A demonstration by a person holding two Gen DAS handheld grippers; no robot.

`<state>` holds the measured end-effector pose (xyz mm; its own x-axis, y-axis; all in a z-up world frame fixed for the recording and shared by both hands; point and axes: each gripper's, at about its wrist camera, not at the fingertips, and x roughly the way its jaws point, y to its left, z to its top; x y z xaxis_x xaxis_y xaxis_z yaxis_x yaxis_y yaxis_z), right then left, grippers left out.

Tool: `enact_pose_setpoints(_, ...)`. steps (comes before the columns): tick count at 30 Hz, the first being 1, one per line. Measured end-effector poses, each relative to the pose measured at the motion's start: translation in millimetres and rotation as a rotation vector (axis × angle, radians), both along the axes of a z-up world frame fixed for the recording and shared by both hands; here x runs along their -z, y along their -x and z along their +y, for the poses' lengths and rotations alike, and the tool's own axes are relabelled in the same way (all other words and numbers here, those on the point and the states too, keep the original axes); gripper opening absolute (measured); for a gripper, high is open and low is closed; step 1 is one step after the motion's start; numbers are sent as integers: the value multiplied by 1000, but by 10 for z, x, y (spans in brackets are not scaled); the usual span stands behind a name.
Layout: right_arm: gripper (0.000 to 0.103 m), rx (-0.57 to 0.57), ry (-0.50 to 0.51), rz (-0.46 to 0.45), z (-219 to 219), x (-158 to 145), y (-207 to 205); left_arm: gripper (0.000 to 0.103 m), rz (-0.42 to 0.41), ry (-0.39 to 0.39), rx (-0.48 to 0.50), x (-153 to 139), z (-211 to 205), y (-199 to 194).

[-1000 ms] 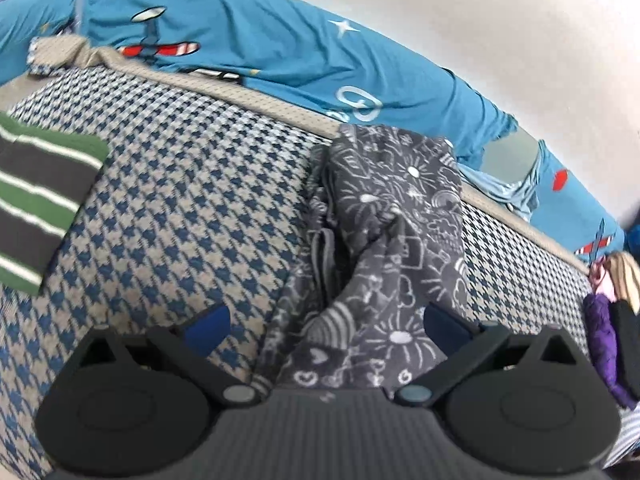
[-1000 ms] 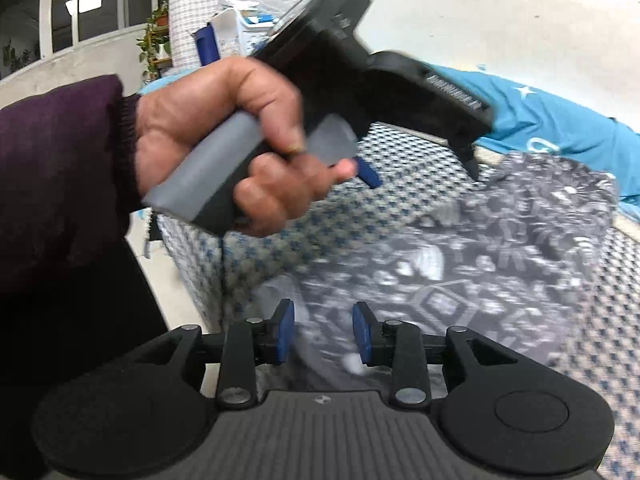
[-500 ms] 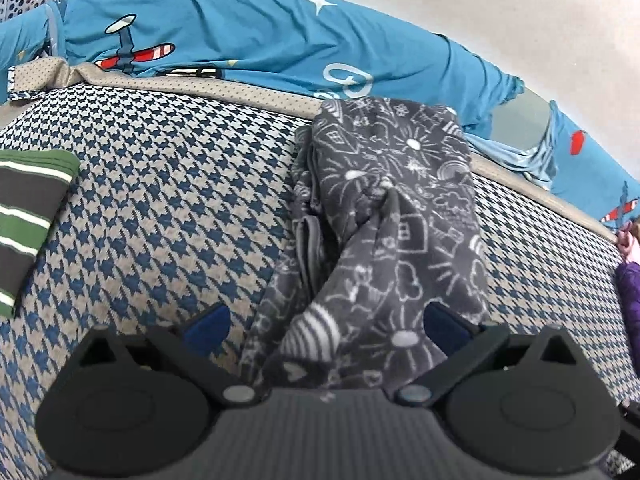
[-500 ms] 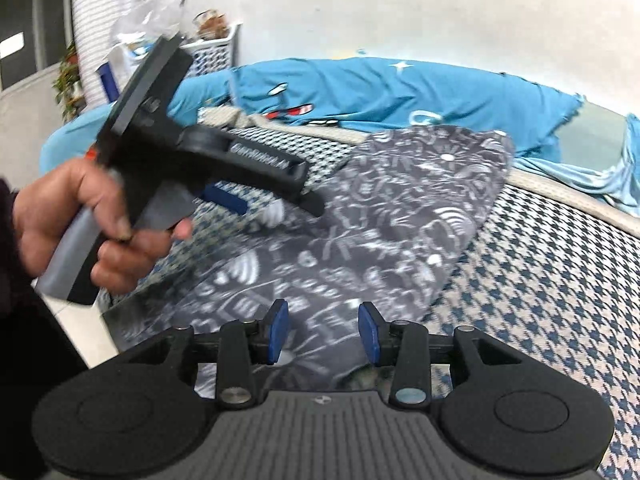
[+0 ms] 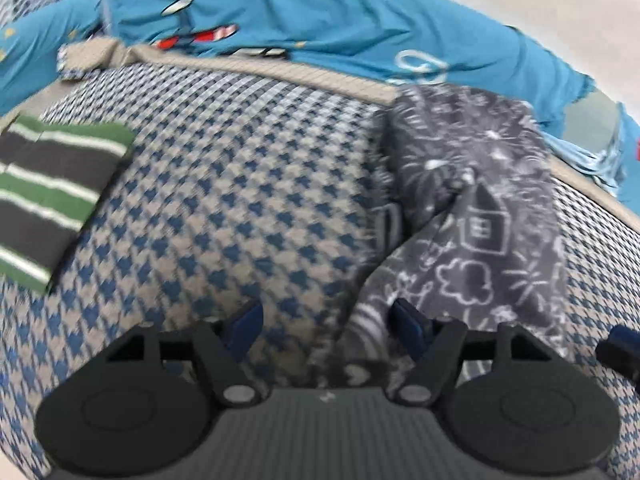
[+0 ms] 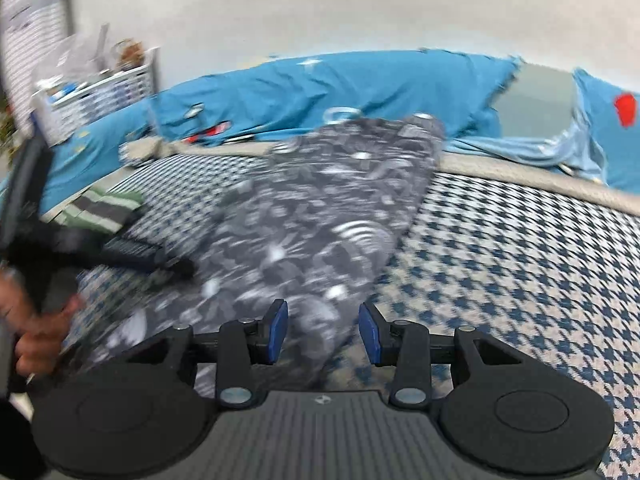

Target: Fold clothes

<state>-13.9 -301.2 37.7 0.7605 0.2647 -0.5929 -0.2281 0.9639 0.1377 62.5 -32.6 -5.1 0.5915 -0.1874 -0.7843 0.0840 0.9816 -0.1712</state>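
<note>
A dark grey garment with white doodle print lies lengthwise on the houndstooth bed cover, bunched at its middle. My left gripper hovers low over its near left edge. Its jaws are closing, with the cloth's edge between them and the pads clear of it. In the right wrist view the same garment runs away toward the pillows. My right gripper stands partly open over its near right corner, the pads not pressing on the cloth. A hand holds the left gripper at the left edge.
A folded green, grey and white striped garment lies at the left of the bed. Blue airplane-print bedding runs along the far side against the wall. A white basket stands at the far left. Bare houndstooth cover spreads to the right.
The left jaws have narrowed and that gripper has dropped lower, with the garment now off to its right. The right gripper swung right, so the hand and left gripper slid to its left edge.
</note>
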Motion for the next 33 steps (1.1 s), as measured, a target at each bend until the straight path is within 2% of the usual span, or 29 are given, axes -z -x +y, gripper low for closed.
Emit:
enact_pose_setpoints(3,39,47,-31,26,-115,55,-196,71,21,18,-20,48,105,-10)
enact_pose_setpoints(8,39,91,-86,70,-260,148,-426,77,8,-27,-5,80,118,8)
enact_pose_setpoints(12,39,110,-161,100,-362,199,-550,80,17,-17,-12,79,172,-5)
enact_pose_setpoints(15,39,123,-171,119,-363,190,-566,82,18,-10,-11,63,181,-18)
enact_pose_setpoints(21,39,49,-150,79,-237,73,-313,86,20,70,-26,-59,305,14)
enact_pose_setpoints(24,39,-1,-153,61,-154,8,-164,88,-9,112,4,-190,325,124)
enact_pose_setpoints(28,39,-60,-132,34,-34,-58,3,91,-54,121,62,-312,344,293)
enact_pose_setpoints(33,39,-101,-111,37,91,-74,143,91,-48,107,112,-332,363,480)
